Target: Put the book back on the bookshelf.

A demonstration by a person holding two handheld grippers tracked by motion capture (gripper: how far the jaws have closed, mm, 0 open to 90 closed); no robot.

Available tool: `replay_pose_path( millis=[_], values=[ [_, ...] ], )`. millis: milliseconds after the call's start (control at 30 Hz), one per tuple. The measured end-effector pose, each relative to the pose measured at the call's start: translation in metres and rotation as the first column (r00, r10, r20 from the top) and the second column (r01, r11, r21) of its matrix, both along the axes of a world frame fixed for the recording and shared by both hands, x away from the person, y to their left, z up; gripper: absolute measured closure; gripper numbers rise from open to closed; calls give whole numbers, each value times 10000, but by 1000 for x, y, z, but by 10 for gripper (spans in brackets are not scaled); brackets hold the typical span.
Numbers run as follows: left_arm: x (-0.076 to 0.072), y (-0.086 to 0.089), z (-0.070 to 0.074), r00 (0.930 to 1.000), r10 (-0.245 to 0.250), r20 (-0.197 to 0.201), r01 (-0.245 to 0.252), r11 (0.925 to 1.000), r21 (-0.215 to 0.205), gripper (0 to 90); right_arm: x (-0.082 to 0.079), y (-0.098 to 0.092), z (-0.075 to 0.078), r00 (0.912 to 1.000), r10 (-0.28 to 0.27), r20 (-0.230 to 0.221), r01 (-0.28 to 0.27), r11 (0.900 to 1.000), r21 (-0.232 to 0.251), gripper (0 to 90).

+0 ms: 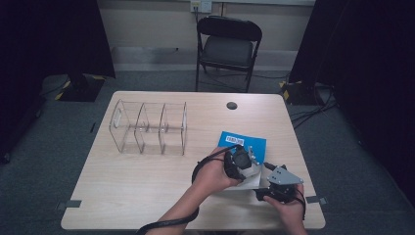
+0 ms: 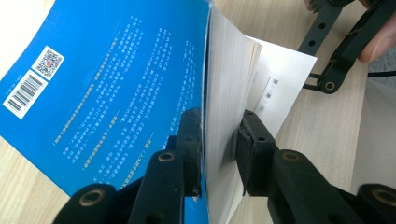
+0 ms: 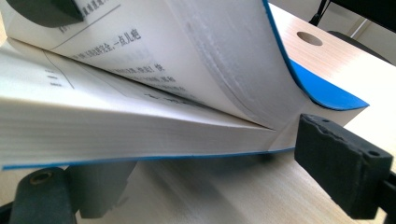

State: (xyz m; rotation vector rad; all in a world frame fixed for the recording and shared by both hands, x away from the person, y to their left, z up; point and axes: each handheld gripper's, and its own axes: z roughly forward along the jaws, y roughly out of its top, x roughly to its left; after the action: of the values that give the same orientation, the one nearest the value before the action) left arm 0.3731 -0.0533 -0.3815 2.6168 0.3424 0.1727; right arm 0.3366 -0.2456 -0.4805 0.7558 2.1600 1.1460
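Observation:
A blue-covered book (image 1: pixel 244 142) lies half open on the right half of the wooden table (image 1: pixel 147 181). My left gripper (image 1: pixel 244 169) is over it, shut on the blue cover together with a wad of white pages (image 2: pixel 224 93), which it holds lifted off the rest. In the left gripper view one pad presses the cover (image 2: pixel 116 84) and the other the paper, at the left gripper (image 2: pixel 219 140). My right gripper (image 1: pixel 264 186) sits low at the book's near right corner. Its jaws stand wide apart, the right gripper (image 3: pixel 205 182) level with the flat lower stack of pages (image 3: pixel 140 126).
A clear acrylic organiser (image 1: pixel 149 127) with three compartments stands on the table's left half. A round cable hole (image 1: pixel 232 105) is near the far edge. A black folding chair (image 1: pixel 227 46) stands behind the table. The right gripper is near the table's near right corner.

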Motion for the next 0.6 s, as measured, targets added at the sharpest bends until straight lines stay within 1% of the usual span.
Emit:
replay_pose_path(
  millis=[33,67,133,167,267,400,433,467,500,600],
  values=[
    [0,0,0,10000,92,-13,-92,10000,-36,731,0,1,0,10000,6,76,-6,10000,-29,130],
    [0,1,0,10000,52,2,-52,10000,-42,731,0,1,1,9999,27,145,-26,10000,-82,130],
    [-1,1,0,9999,111,-34,-112,9999,-54,731,0,2,1,9999,51,163,-49,9999,-103,129],
    [-1,1,0,10000,73,37,-73,10000,-26,732,0,2,1,9999,71,143,-70,9999,-109,129],
    [-1,1,1,10000,-39,25,39,10000,31,732,0,2,1,9997,101,200,-100,9999,-87,129],
    [0,0,8,10000,-73,7,73,9998,182,733,0,2,3,9997,111,198,-112,9999,73,127],
    [0,0,9,10000,-76,-41,77,9999,155,734,0,2,5,9998,108,184,-112,9997,212,127],
    [1,0,11,10000,-90,-18,91,9998,193,734,0,1,6,9998,141,166,-146,9996,252,126],
    [1,0,12,9999,-85,-60,86,9999,132,734,1,1,6,9996,173,216,-179,9995,271,126],
    [1,0,13,10000,-73,-52,74,9998,160,734,1,1,8,9996,191,208,-196,9995,255,122]
  ],
)
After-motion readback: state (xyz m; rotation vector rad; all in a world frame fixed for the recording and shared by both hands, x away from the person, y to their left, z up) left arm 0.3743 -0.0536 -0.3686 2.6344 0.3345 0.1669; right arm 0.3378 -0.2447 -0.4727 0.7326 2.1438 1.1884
